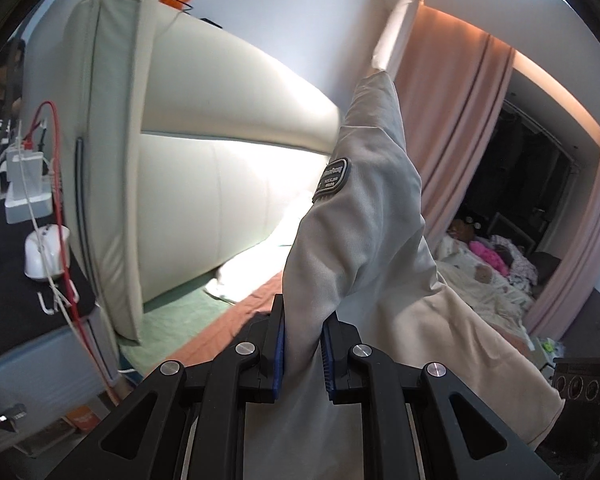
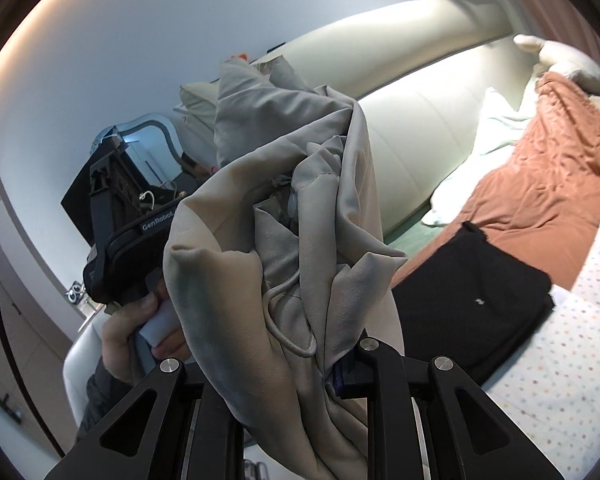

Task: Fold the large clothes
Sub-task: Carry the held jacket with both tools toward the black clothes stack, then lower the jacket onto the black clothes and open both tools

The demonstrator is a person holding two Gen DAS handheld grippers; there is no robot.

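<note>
Tongs first. Left tongs (image 1: 303, 344): blue pads pinching a bunched fold of the beige jacket (image 1: 364, 240), cloth running up and away toward upper centre of the frame, a dark sleeve patch (image 1: 332, 180) showing above the grip. Right tongs (image 2: 340, 376): only the right pad is visible, pressed against a thick wad of the same jacket (image 2: 284, 240); the left pad is buried under cloth, but the wad fills the gap, so I read it as pinched. A drawcord loop (image 2: 296, 332) hangs just above that grip. The garment is held in the air between both tongs, above the bed, not yet spread out.

Risks, as judged:
- Right grip takes several layers at once. A hard pull could drag out the wrong layer, or let the wad slip free.
- The drawcord loop could snag on the tong linkage.
- The jacket is crumpled, seams hidden; folding from this state would likely set creases crooked.

Surroundings. In the right wrist view, the person's left hand (image 2: 140, 328) on the other tool's grip sits at lower left, close beside the hanging cloth. A folded black garment (image 2: 476, 300) lies at centre right, on the rust-brown blanket (image 2: 548, 168) and dotted sheet (image 2: 560, 360); it takes up part of the laying-down space. Cream padded headboard (image 1: 220, 168) fills centre left in the left wrist view. Red and white cables (image 1: 56, 184) and a white box sit at far left, apart from the jacket. Pink curtains (image 1: 460, 120) at upper right.
</note>
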